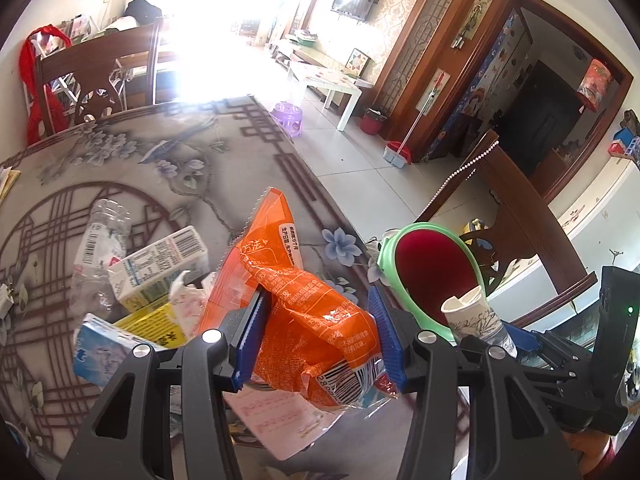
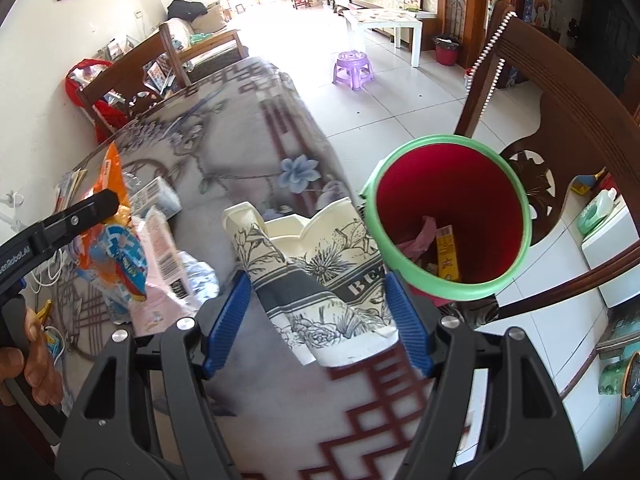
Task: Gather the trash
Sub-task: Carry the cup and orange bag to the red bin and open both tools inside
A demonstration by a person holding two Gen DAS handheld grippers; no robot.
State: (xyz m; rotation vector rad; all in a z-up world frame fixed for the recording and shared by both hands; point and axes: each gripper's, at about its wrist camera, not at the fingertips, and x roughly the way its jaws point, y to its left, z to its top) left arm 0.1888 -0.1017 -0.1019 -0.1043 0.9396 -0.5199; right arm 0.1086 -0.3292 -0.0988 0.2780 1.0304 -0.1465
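My left gripper (image 1: 316,336) is shut on an orange snack wrapper (image 1: 296,292), held above the table. My right gripper (image 2: 320,316) is shut on a crushed paper cup (image 2: 316,276) with a black floral print, close to the rim of the red bin with a green rim (image 2: 448,216). In the left wrist view the same cup (image 1: 476,316) and the bin (image 1: 428,272) sit to the right, past the table edge. The bin holds some scraps. On the table lie a crushed clear bottle (image 1: 100,244), a white carton (image 1: 160,268), a yellow carton (image 1: 152,320) and a blue packet (image 1: 100,352).
The flower-patterned tablecloth (image 1: 160,160) covers the table. A dark wooden chair (image 2: 552,92) stands behind the bin; another chair (image 1: 100,72) is at the far end. A purple stool (image 2: 354,64) and a white low table (image 2: 384,20) stand on the tiled floor. A hand (image 2: 32,356) holds the left gripper.
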